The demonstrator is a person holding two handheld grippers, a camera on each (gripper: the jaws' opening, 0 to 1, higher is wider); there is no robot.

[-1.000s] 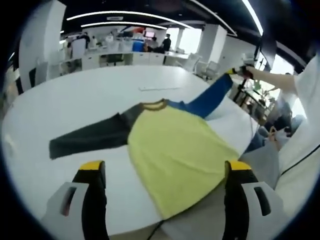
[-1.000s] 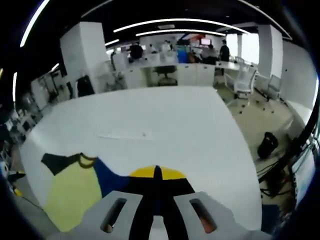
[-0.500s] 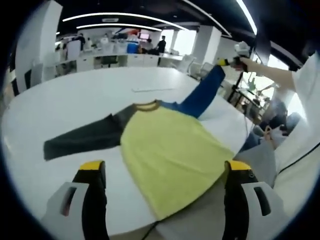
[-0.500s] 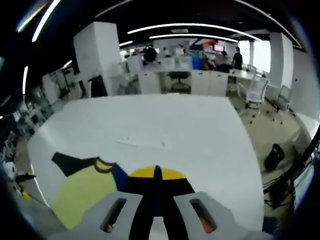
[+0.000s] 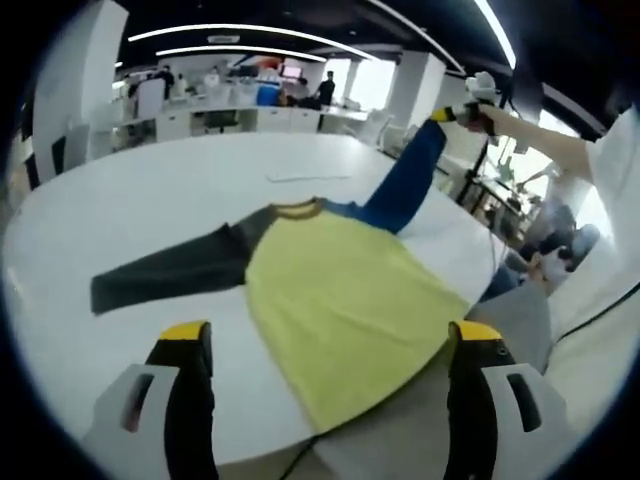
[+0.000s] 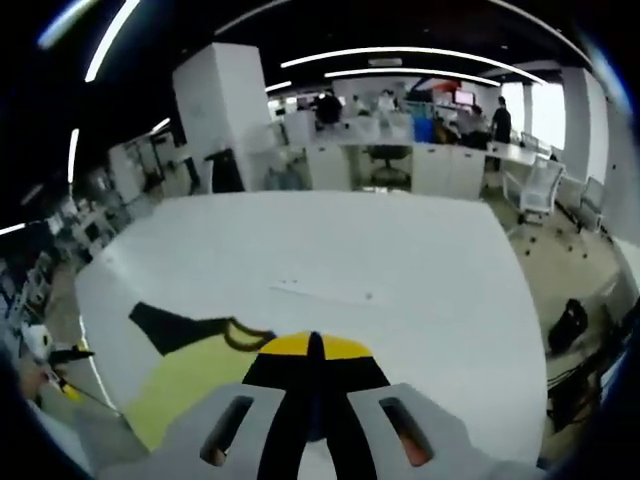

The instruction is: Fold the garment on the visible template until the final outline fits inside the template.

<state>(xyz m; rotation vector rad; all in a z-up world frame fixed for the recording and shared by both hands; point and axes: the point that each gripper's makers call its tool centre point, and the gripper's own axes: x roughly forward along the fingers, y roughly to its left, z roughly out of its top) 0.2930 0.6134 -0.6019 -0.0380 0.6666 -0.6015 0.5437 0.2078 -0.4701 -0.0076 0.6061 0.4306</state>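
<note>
On white surface (image 5: 150,190): one long-sleeve shirt (image 5: 340,290), yellow body flat, dark sleeve (image 5: 170,275) outstretched. My right tongs (image 5: 455,115) pinched on blue sleeve (image 5: 405,185), lifting it. My left tongs (image 5: 325,345) gape wide, holding nothing.

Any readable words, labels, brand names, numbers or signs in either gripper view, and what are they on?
None can be read.
Yellow-bodied shirt with dark grey and blue sleeves: no print visible.
White round table: bare of lettering.
Bright screens at the far office desks: too small and blurred to read.
</note>
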